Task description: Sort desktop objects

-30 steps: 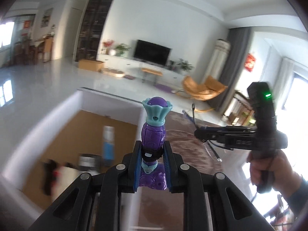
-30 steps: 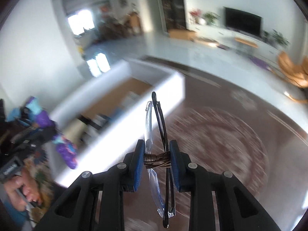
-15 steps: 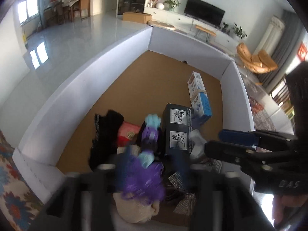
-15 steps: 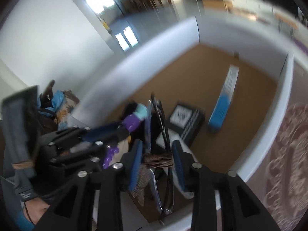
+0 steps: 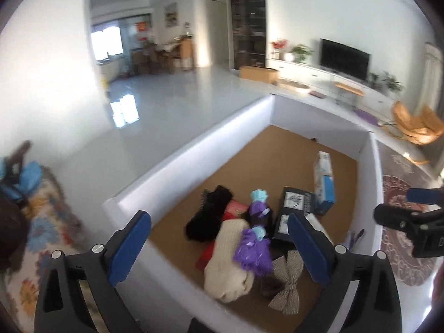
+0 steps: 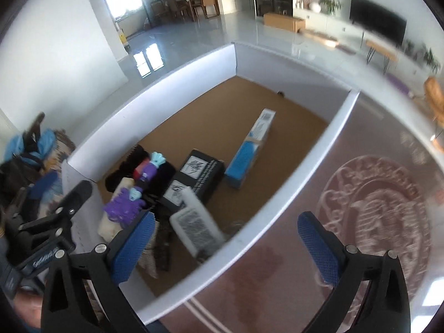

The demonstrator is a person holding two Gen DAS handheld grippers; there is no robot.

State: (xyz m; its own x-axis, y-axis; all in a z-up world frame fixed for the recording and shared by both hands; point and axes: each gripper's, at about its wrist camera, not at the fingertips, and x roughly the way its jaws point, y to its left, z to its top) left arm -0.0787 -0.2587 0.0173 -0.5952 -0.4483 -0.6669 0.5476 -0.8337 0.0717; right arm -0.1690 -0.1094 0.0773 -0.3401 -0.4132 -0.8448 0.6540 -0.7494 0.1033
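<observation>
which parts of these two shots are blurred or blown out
Left wrist view: the window is blown out, with glare on the floor; the patterned cloth is smeared. Right wrist view: the rug and the grey box are motion-blurred; fisheye bends the bin wall.

- Left black claw with blue pads (image 5: 219, 245): jaws just swung wide apart, nothing gripped, tilted downward.
- Right black claw with blue pads (image 6: 226, 242): same deal, jaws just spread wide, empty.

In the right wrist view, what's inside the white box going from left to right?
Purple toy figure → black box with white labels → blue and white carton. Clothes beneath the toy overlap, so they are left out.
</observation>
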